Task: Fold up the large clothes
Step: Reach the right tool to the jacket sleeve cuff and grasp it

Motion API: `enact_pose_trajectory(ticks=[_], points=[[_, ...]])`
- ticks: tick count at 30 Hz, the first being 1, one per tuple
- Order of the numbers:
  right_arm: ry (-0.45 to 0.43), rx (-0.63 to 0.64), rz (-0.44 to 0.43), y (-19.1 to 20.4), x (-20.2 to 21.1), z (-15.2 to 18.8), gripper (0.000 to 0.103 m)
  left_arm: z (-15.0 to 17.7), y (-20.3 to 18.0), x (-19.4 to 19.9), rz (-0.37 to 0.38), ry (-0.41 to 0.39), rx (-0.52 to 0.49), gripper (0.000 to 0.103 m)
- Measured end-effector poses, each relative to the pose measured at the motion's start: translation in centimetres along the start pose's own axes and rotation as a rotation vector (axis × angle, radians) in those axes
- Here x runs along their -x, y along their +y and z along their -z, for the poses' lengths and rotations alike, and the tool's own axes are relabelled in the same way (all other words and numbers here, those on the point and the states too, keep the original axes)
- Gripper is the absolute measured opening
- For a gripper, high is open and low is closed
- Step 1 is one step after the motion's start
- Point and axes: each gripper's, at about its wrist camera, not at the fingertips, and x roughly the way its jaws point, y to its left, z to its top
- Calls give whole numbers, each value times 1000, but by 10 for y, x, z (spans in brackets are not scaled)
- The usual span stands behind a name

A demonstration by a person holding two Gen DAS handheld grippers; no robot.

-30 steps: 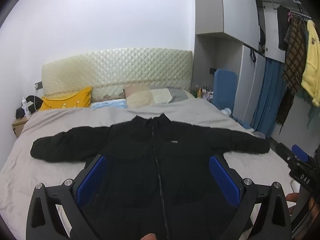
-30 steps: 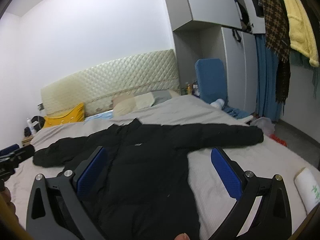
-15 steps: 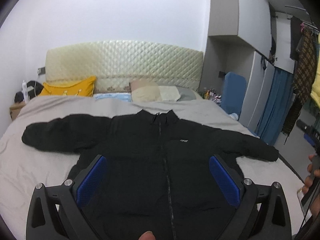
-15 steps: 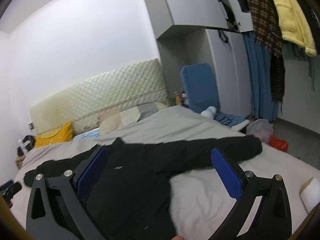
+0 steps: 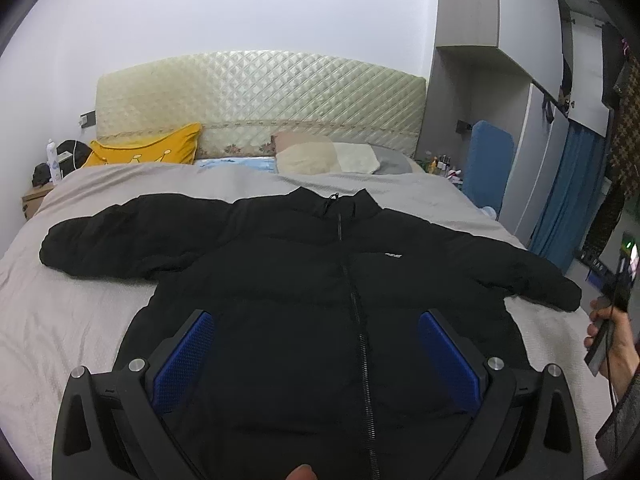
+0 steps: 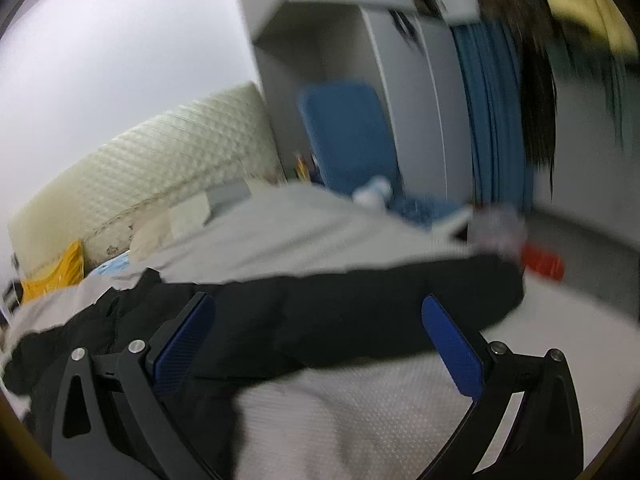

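A black puffer jacket (image 5: 320, 280) lies flat and zipped on the grey bed (image 5: 60, 312), front up, both sleeves spread out to the sides. My left gripper (image 5: 316, 344) is open and empty, above the jacket's lower front. My right gripper (image 6: 318, 328) is open and empty, over the jacket's right sleeve (image 6: 360, 304), near the cuff; this view is blurred by motion. In the left wrist view the hand holding the right gripper's handle (image 5: 608, 320) shows at the right edge.
A quilted headboard (image 5: 260, 96), a yellow pillow (image 5: 148, 152) and beige pillows (image 5: 332, 156) are at the far end. A blue chair (image 5: 488, 168), wardrobe and hanging clothes (image 6: 520, 60) stand right. A red object (image 6: 542, 262) lies on the floor.
Both grippers moved closer to the bed. The right gripper swung right toward the jacket's right sleeve, and its view is now blurred. The jacket has not moved.
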Motion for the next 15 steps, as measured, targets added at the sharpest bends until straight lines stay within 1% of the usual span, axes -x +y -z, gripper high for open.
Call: enact_pose_trajectory(ticks=[2, 4, 6, 7, 9, 12, 15], points=[[56, -92, 3, -31, -24, 7, 96, 2, 3, -5, -10, 2, 2, 103], [98, -213, 16, -70, -45, 17, 95, 3, 6, -8, -16, 7, 11, 103], [121, -348, 8, -104, -59, 26, 95, 5, 11, -13, -23, 13, 33, 103], [136, -436, 11, -124, -68, 31, 95, 6, 13, -15, -25, 15, 41, 103], [139, -541, 16, -149, -77, 38, 95, 7, 15, -23, -31, 24, 52, 103], [143, -624, 31, -173, -94, 46, 95, 8, 14, -35, -46, 37, 49, 103], [96, -670, 14, -186, -108, 49, 95, 10, 14, -47, -56, 55, 51, 103]])
